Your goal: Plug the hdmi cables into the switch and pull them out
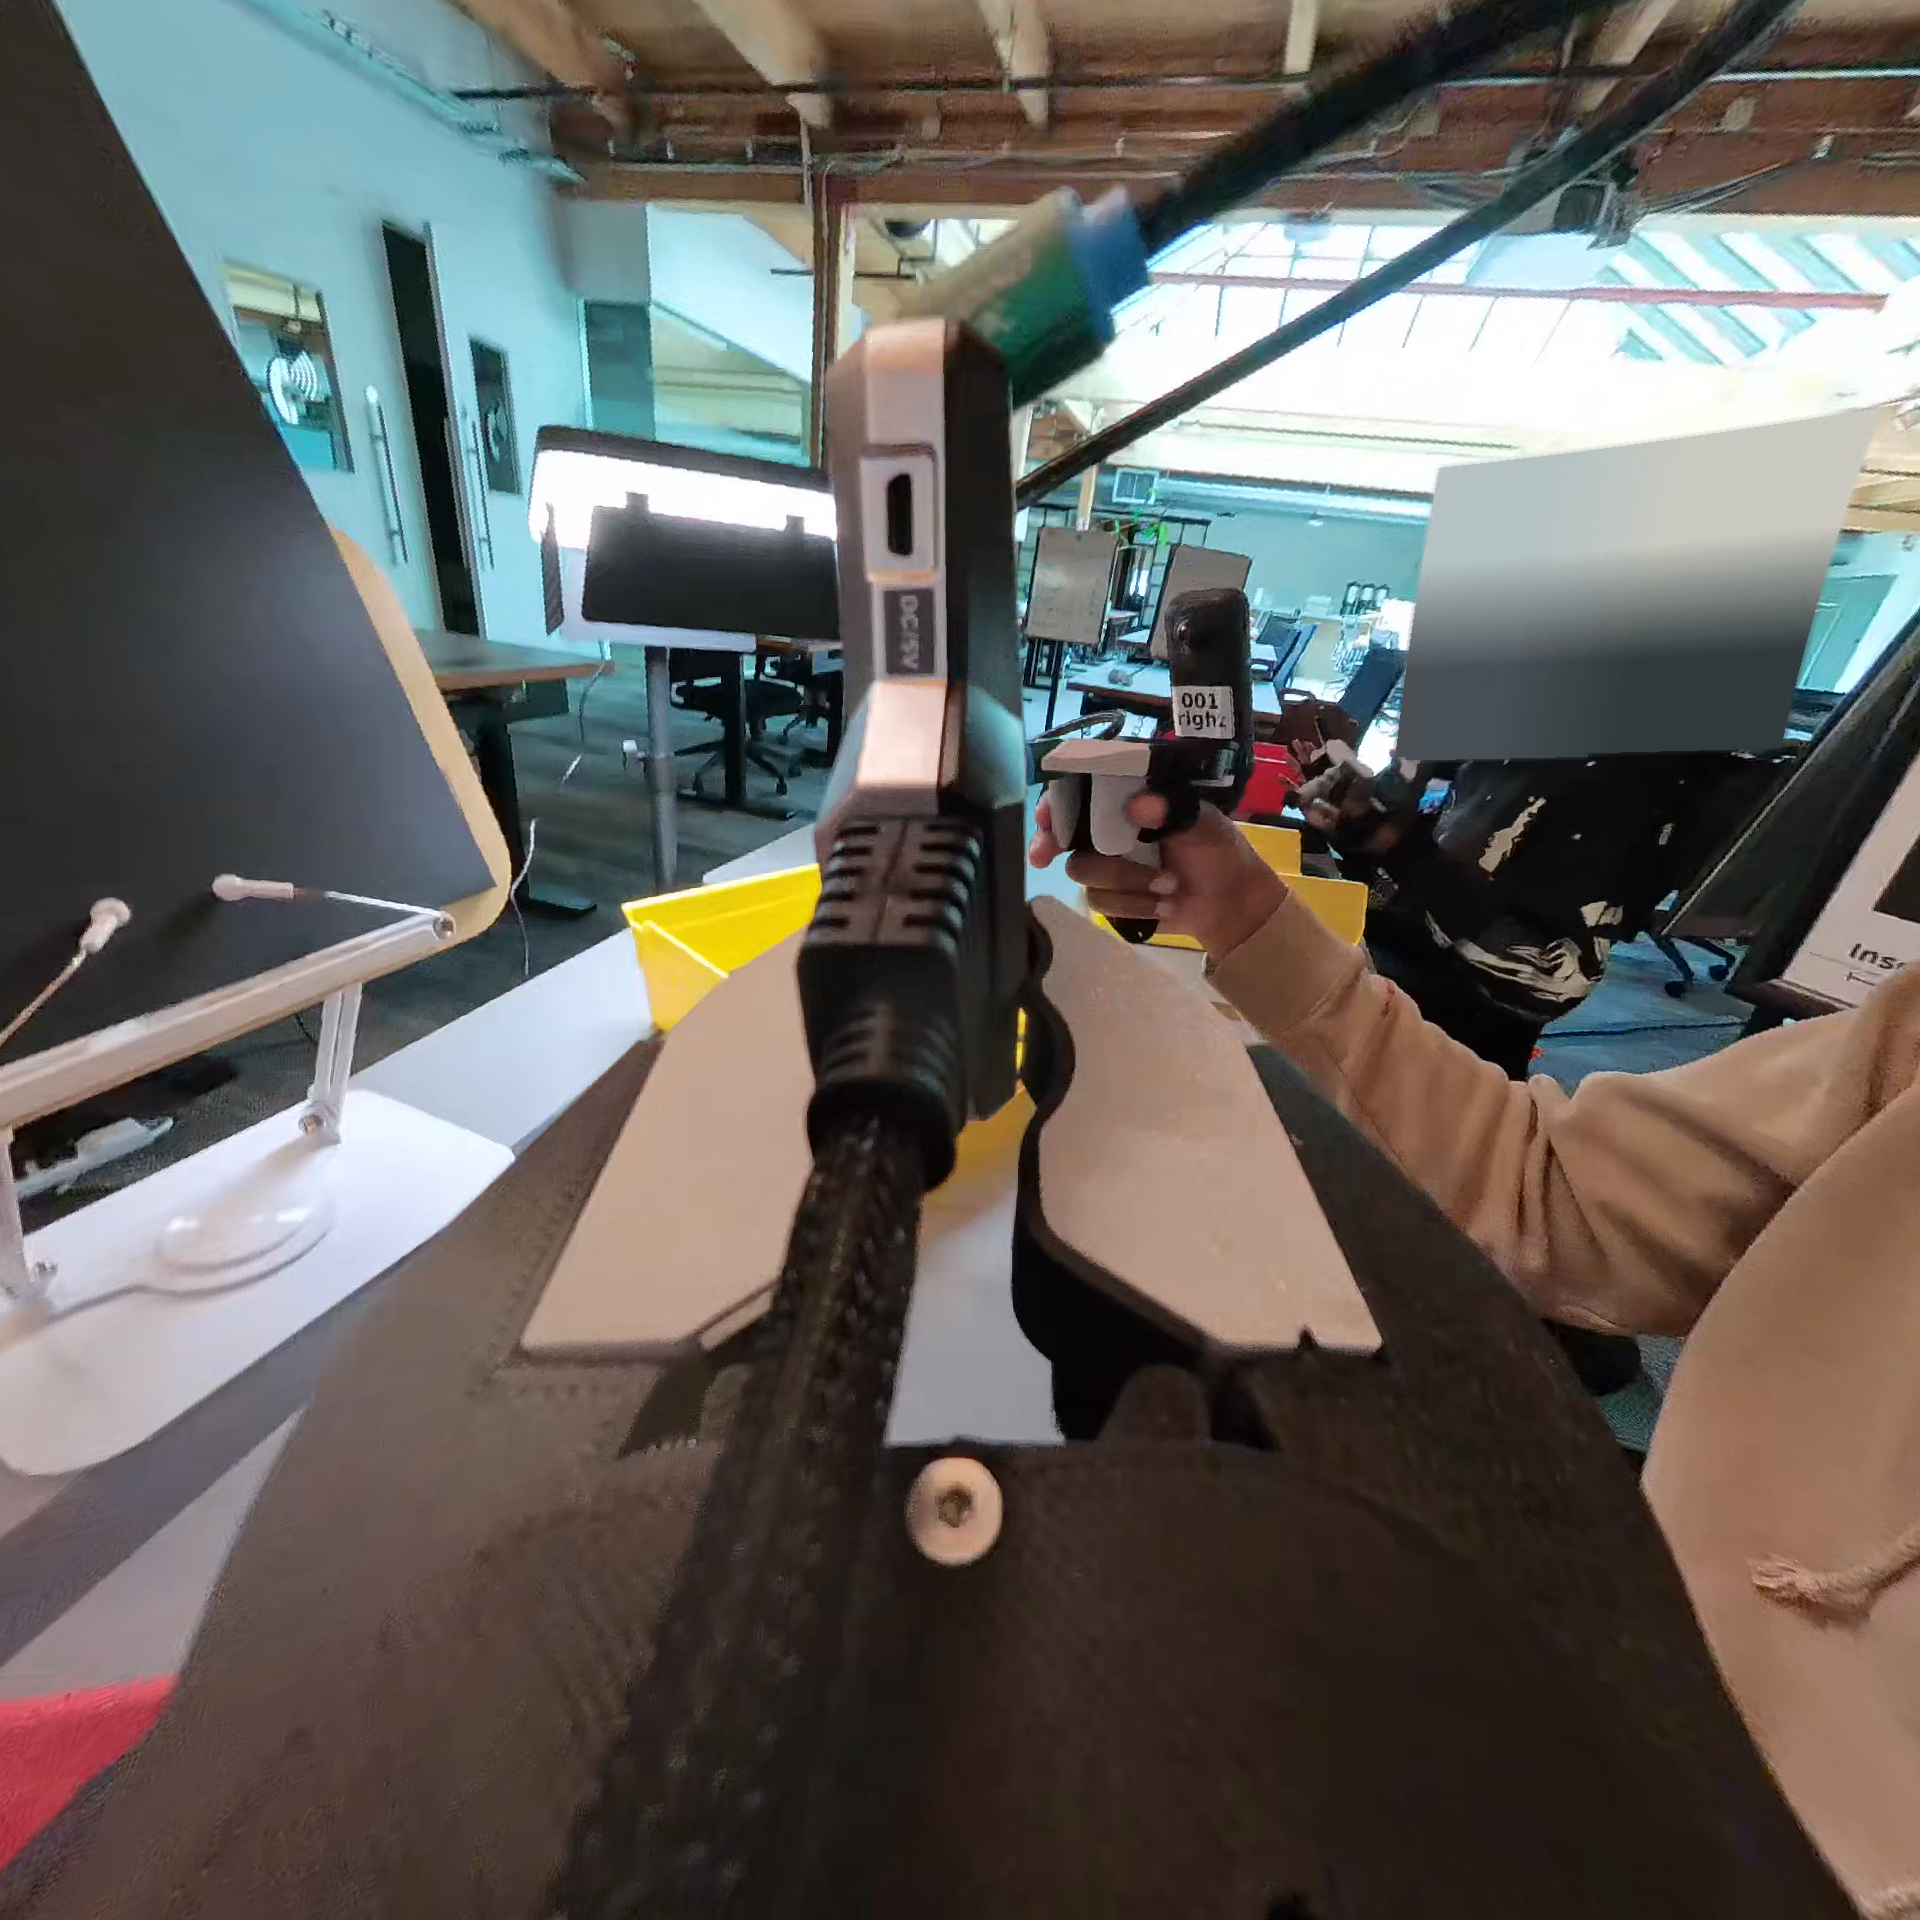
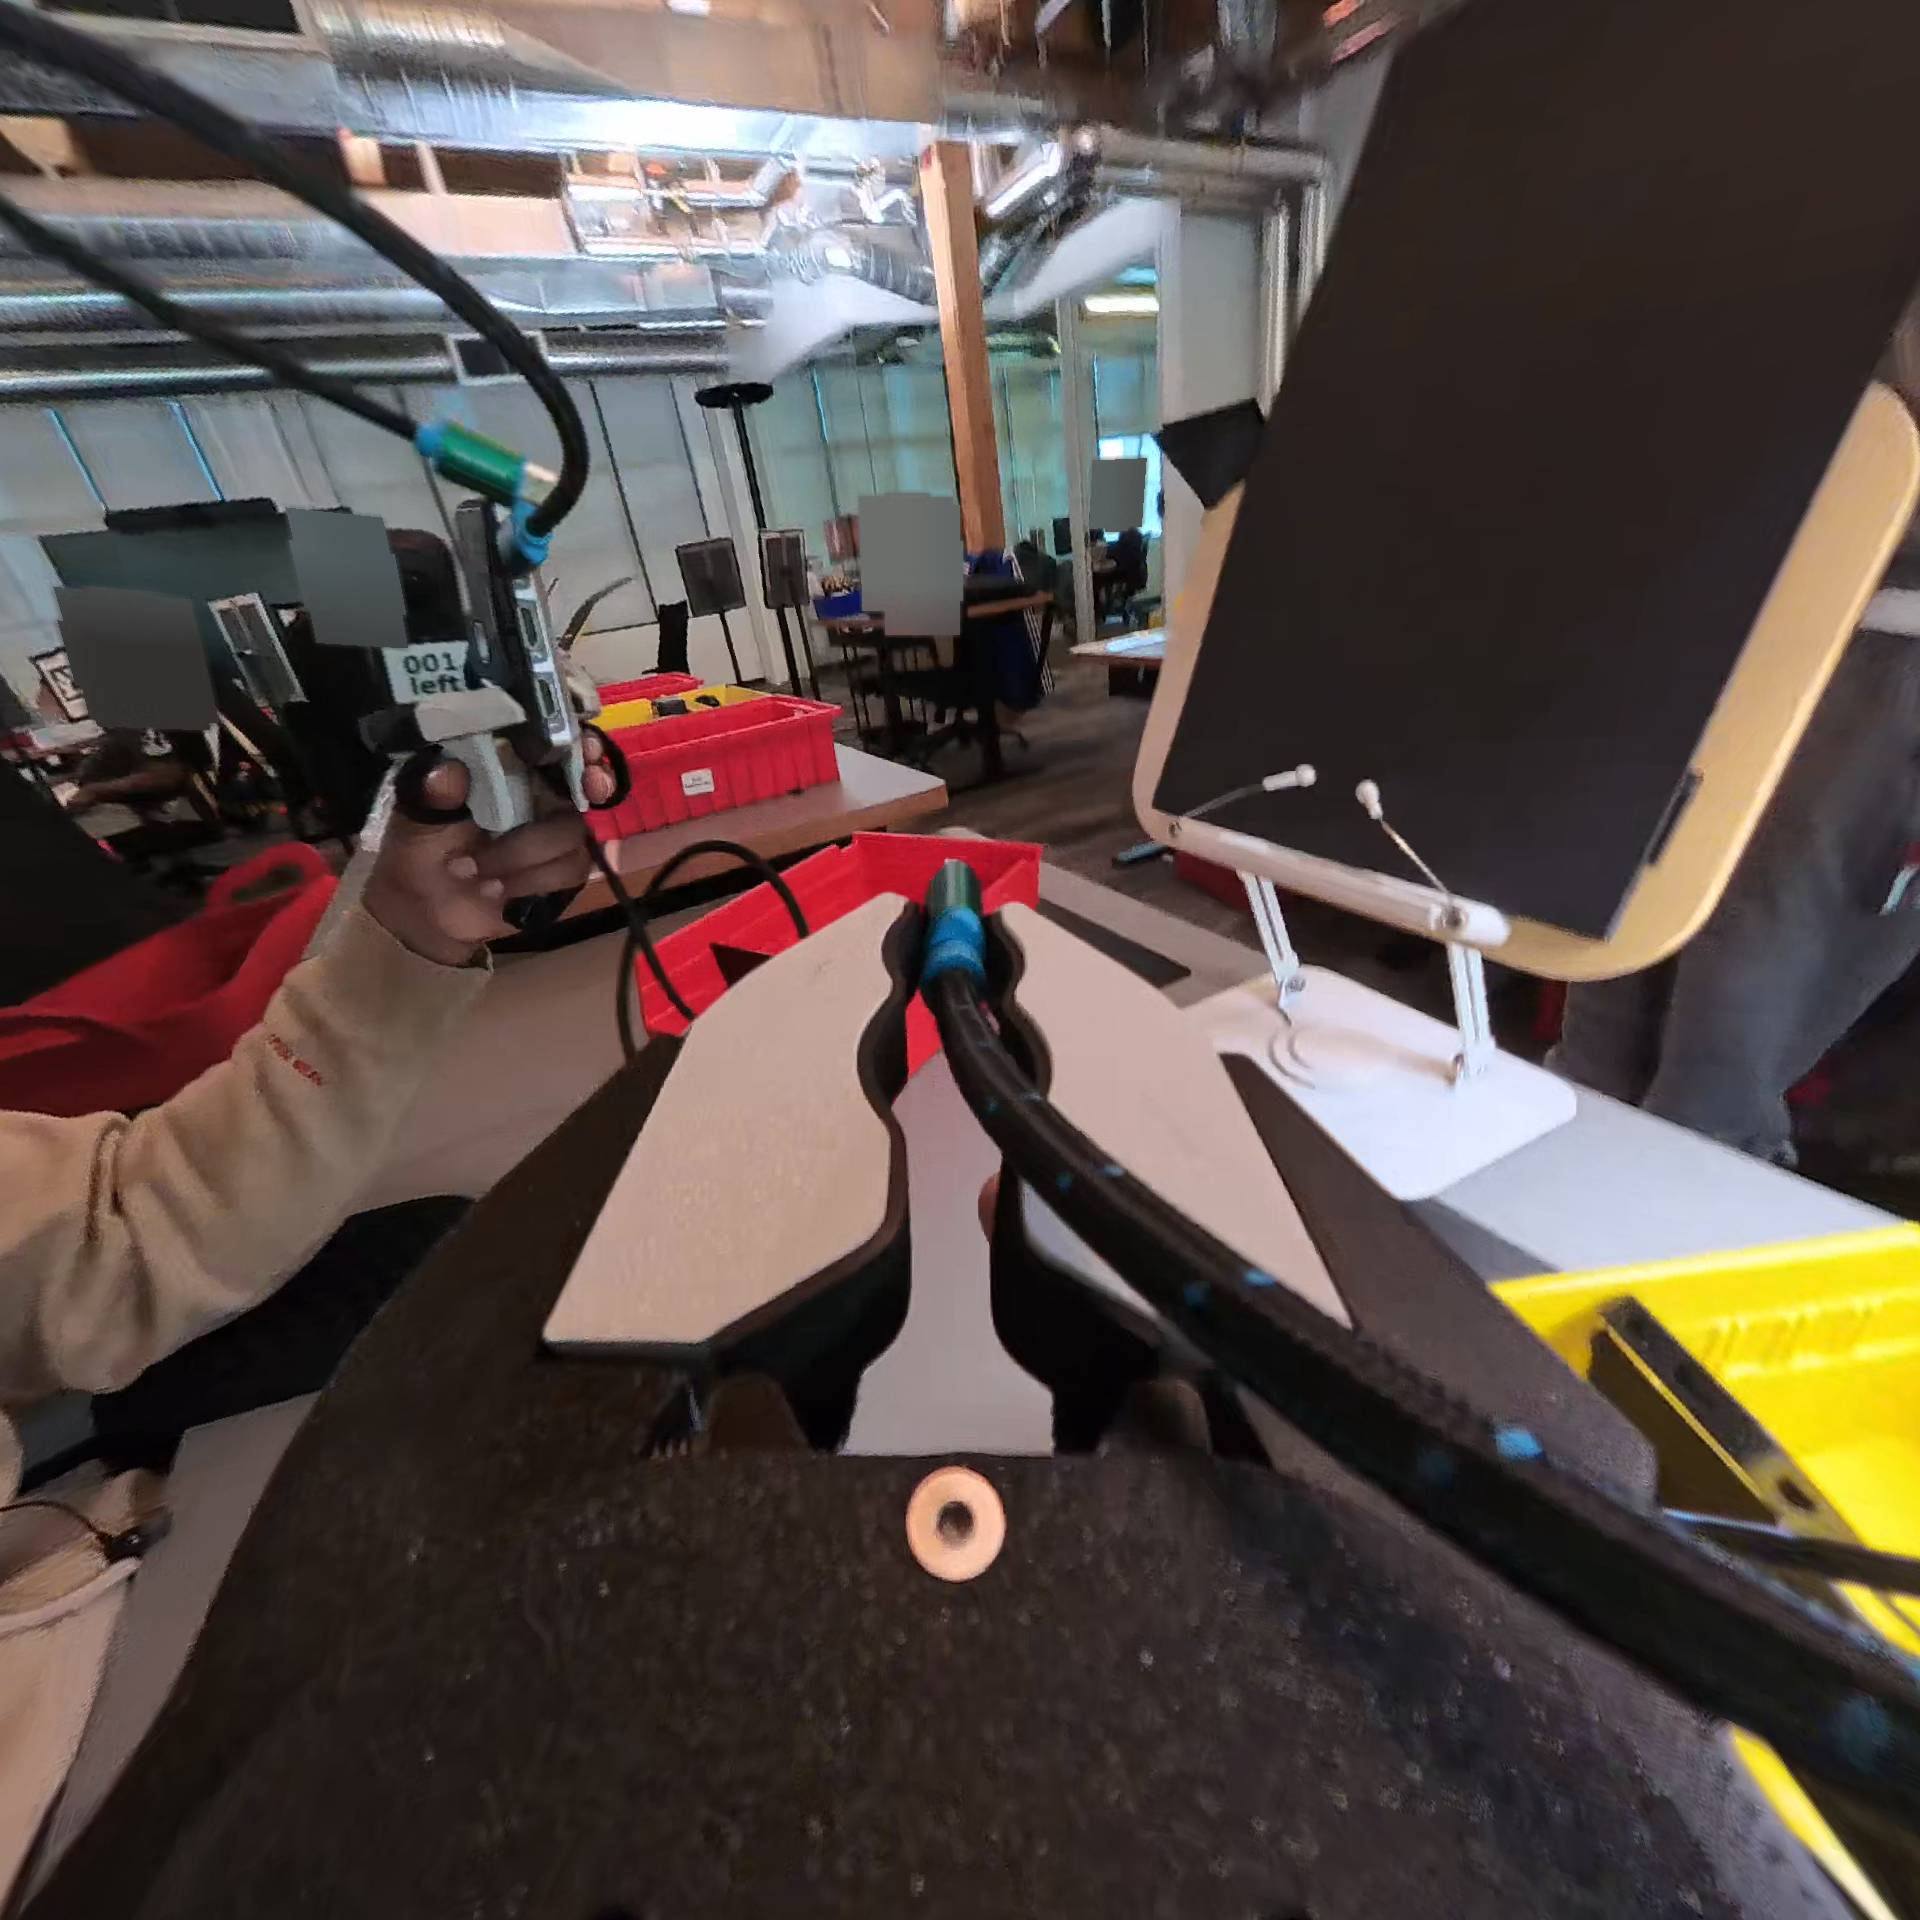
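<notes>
My left gripper (image 1: 914,935) is shut on the grey and black HDMI switch (image 1: 914,582) and holds it upright in the air. A black braided cable's plug (image 1: 883,997) sits in the switch's near end. A green and blue plug (image 1: 1049,281) hangs blurred by the switch's top. My right gripper (image 2: 953,920) is shut on another green and blue HDMI plug (image 2: 951,925), whose black cable (image 2: 1247,1288) trails back to the right. In the right wrist view the left gripper (image 2: 561,758) holds the switch (image 2: 520,644) far left, with a blue-collared plug (image 2: 525,540) at its top.
A black tablet on a white stand (image 2: 1403,1091) is on the white table; it also shows in the left wrist view (image 1: 208,623). A yellow bin (image 1: 717,925) and a red bin (image 2: 790,935) sit on the table. Another person (image 1: 1507,883) sits behind. The left gripper's tips are roughly 25 cm from the right gripper's.
</notes>
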Tool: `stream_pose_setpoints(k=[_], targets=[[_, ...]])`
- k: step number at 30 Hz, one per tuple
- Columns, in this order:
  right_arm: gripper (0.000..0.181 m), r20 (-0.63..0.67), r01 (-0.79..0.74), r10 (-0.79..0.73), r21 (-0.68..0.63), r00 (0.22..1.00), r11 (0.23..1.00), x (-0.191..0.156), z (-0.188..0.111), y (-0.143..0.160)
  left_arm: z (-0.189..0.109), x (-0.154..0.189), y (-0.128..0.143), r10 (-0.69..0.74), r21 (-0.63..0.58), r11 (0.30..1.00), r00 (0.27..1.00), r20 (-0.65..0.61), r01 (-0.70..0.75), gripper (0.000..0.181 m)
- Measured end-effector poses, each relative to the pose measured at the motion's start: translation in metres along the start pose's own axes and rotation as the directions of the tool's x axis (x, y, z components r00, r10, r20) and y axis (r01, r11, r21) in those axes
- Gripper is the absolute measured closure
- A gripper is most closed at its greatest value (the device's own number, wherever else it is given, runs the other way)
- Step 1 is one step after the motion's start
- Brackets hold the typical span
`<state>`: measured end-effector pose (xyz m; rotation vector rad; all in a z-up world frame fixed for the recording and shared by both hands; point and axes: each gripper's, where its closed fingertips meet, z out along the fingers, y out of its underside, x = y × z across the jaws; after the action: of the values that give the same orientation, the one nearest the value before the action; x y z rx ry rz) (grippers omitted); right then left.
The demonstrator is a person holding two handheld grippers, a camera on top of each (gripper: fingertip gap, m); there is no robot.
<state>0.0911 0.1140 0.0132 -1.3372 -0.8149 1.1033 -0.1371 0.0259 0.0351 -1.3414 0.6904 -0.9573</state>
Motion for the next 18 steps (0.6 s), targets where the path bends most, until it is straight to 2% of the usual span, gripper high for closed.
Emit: stream_pose_setpoints(k=[5,9,11,14,16,18], targets=[[0.170,-0.044,-0.096,0.094,-0.068,0.995,0.993,0.022,0.003,0.024,0.002,-0.002,0.004,-0.047,-0.019,0.999,0.999,0.015,0.047,0.161],[0.170,-0.104,-0.207,0.204,-0.015,0.973,0.978,0.052,0.009,0.043,0.004,-0.006,0.009,-0.063,-0.034,0.997,0.998,0.023,0.064,0.161],[0.170,-0.155,-0.330,0.333,0.048,0.930,0.943,0.074,0.012,0.056,0.007,-0.006,0.012,-0.073,-0.043,0.996,0.997,0.019,0.073,0.161],[0.166,-0.191,-0.559,0.571,0.116,0.799,0.821,0.102,0.012,0.082,0.012,-0.007,0.019,-0.069,-0.068,0.995,0.997,0.021,0.071,0.161],[0.156,-0.218,-0.632,0.623,0.032,0.751,0.774,0.105,0.013,0.103,0.014,-0.009,0.023,-0.063,-0.088,0.994,0.998,0.029,0.066,0.159],[0.155,-0.290,-0.564,0.507,-0.165,0.812,0.809,0.100,0.004,0.119,0.014,-0.011,0.026,-0.059,-0.102,0.993,0.998,0.038,0.063,0.161]])
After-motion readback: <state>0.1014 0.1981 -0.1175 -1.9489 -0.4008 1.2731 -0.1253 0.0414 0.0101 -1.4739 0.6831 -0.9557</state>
